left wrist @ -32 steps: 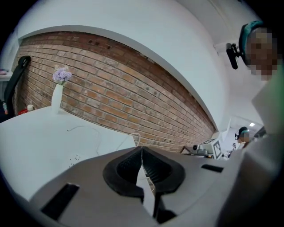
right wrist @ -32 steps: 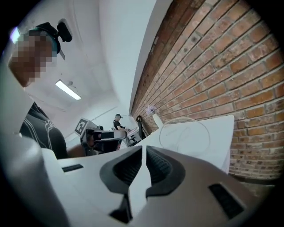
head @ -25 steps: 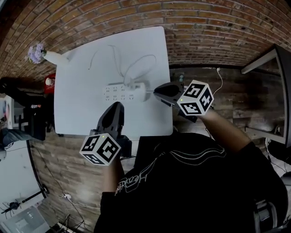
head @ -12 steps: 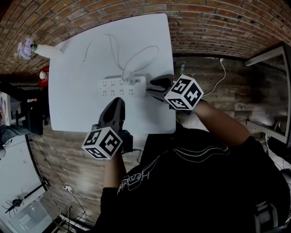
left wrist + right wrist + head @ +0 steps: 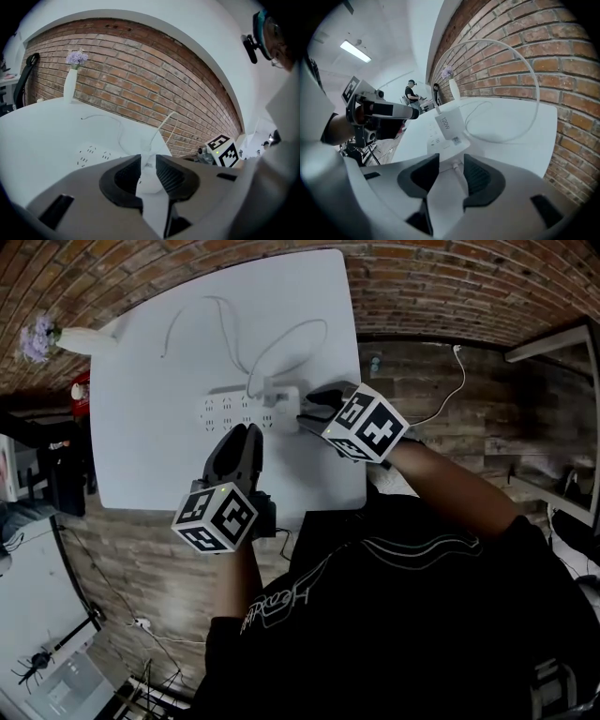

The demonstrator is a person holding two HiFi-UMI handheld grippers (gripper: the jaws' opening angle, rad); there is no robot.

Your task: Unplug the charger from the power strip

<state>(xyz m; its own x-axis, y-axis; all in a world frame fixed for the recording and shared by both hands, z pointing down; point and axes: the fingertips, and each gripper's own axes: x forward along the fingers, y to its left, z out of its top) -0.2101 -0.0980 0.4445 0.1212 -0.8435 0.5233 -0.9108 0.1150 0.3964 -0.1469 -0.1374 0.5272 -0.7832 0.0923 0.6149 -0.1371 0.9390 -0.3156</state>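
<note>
The charger (image 5: pixel 279 393) stands plugged into the power strip (image 5: pixel 234 410) near its right end, and its cable (image 5: pixel 292 337) loops away over the white table (image 5: pixel 141 465). The right gripper (image 5: pixel 451 159) has the strip's end between its jaws, which are opening wide and press on nothing. The left gripper (image 5: pixel 148 159) is opening too, only slightly apart, with the charger lined up through the gap (not gripped). A clean pull probably wants the right gripper to pin the strip first. The left should then take the charger's body, not its cable, and draw it straight out.
</note>
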